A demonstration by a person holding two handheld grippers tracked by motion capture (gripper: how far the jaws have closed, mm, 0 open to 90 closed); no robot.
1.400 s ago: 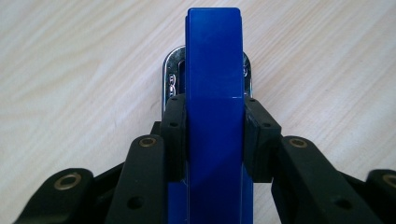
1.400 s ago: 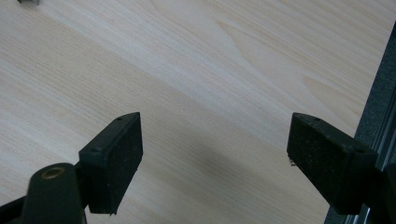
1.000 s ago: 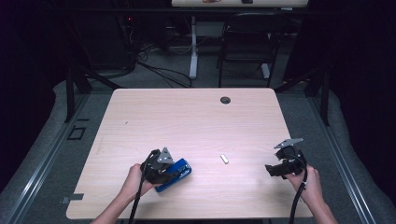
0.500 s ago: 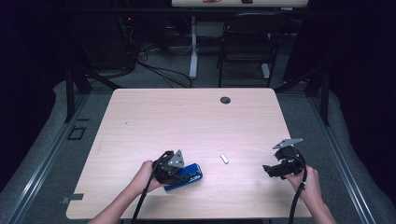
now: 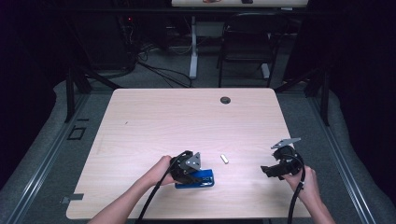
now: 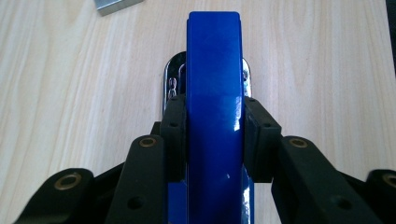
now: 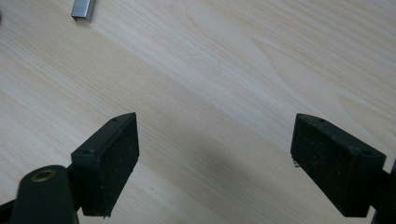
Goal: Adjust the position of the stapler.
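Near the table's [image 5: 140,116] front edge, the left gripper [image 5: 196,171] is clamped on a blue stapler [image 6: 213,84], pads pressing both its sides. Just right of it lies a strip of staples [image 5: 225,158]. Further right, the right gripper [image 5: 265,171] hovers, jaws wide apart over bare wood.

A pale wooden table [image 5: 154,121] carries a blue stapler [image 5: 201,180] and a staple strip [image 5: 225,158].
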